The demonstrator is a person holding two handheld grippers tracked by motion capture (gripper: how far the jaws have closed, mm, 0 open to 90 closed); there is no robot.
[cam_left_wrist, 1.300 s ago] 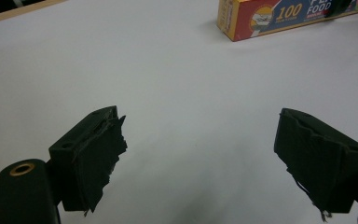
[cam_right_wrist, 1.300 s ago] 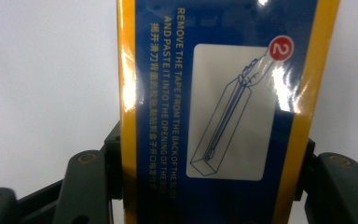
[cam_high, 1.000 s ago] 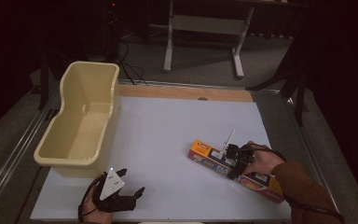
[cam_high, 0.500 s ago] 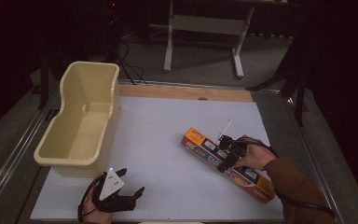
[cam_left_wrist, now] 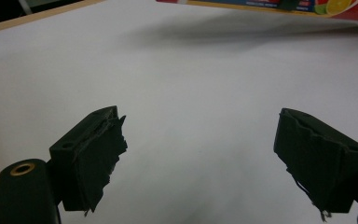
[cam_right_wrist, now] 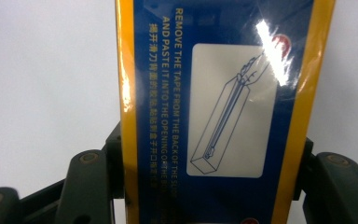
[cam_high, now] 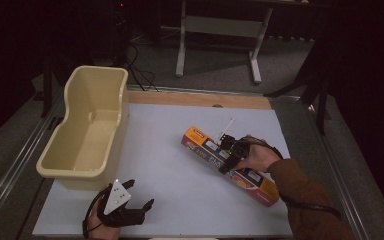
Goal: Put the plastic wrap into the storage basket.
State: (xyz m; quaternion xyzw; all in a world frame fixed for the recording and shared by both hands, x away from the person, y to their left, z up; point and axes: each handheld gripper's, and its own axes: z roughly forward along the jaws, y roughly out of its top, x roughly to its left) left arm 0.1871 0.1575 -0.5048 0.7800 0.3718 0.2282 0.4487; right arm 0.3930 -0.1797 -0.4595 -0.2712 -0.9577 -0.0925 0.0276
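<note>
High view showed that I had the box (cam_high: 230, 165) clamped in the right gripper (cam_high: 228, 159), roughly at its middle, with the long carton lying diagonally over the white table (cam_high: 165, 150), right of centre. Right gripper view confirmed the hold: both jaws pressed against the box's (cam_right_wrist: 214, 116) yellow-edged sides. From the shadow under the box (cam_left_wrist: 270, 5) in the left gripper view, I judged it lifted off the table (at least at one end).

Left gripper (cam_high: 139, 210) rested near the table's front edge with jaws wide apart and nothing between them, as the left gripper view also showed (cam_left_wrist: 200, 158).

Progress, as I judged it: the grasp was done; the transfer was not. The tub (cam_high: 87, 135) stood empty at the left, well apart from the box, so I took it as the probable destination.

Legible writing on the box's blue face: "REMOVE THE TAPE FROM THE BACK OF THE…" and "AND PASTE IT INTO THE OPENING…", with a line of Chinese characters and a line drawing of a long carton. I could not read the brand name.
</note>
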